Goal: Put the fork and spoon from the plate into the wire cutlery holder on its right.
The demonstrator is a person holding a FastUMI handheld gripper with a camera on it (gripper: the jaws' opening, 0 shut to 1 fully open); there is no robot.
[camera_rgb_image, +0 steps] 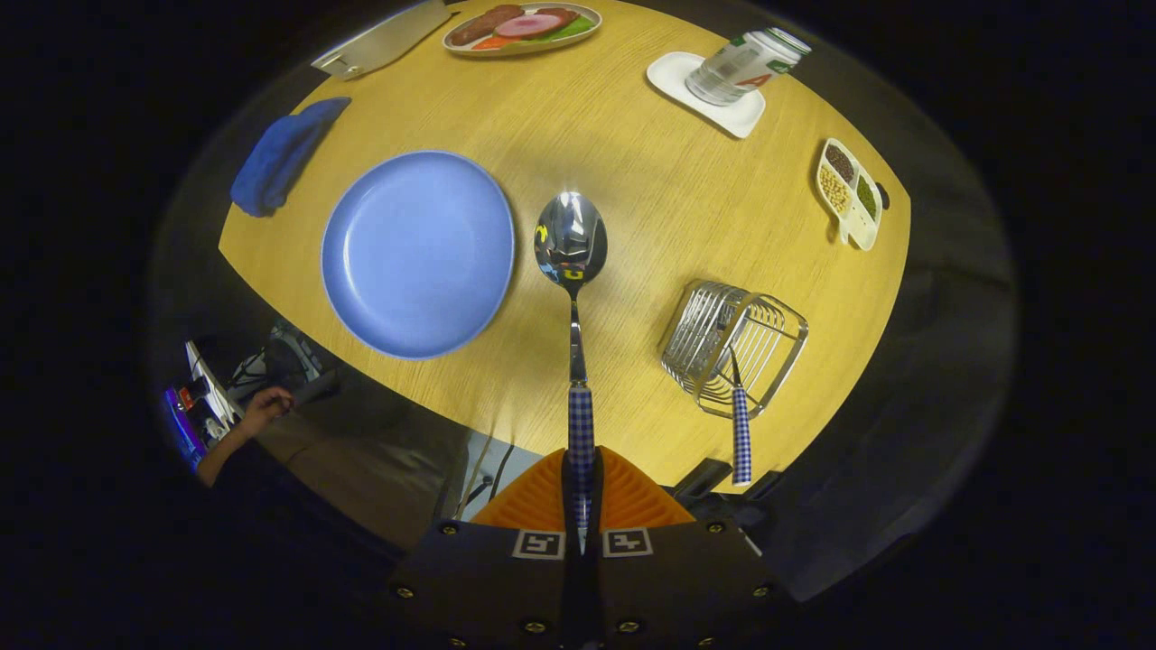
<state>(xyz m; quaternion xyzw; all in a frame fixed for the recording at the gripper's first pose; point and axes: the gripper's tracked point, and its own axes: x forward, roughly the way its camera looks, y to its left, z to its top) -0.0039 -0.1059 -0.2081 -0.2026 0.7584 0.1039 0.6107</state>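
My gripper (581, 469) is shut on the checked handle of the spoon (572, 244), whose shiny bowl points forward, held high above the wooden table (632, 181). The blue plate (418, 253) lies below and to the left of the spoon, with nothing on it. The wire cutlery holder (733, 348) stands to the right of the spoon. The fork (741, 433) stands in the holder, its checked handle sticking out toward me.
A folded blue cloth (282, 155) lies left of the plate. Beyond are a dish of food (522, 27), a knife block or board (384, 41), a can on a white coaster (736, 68) and a divided dish of beans (849, 191). A person's hand (262, 411) is off the table's left edge.
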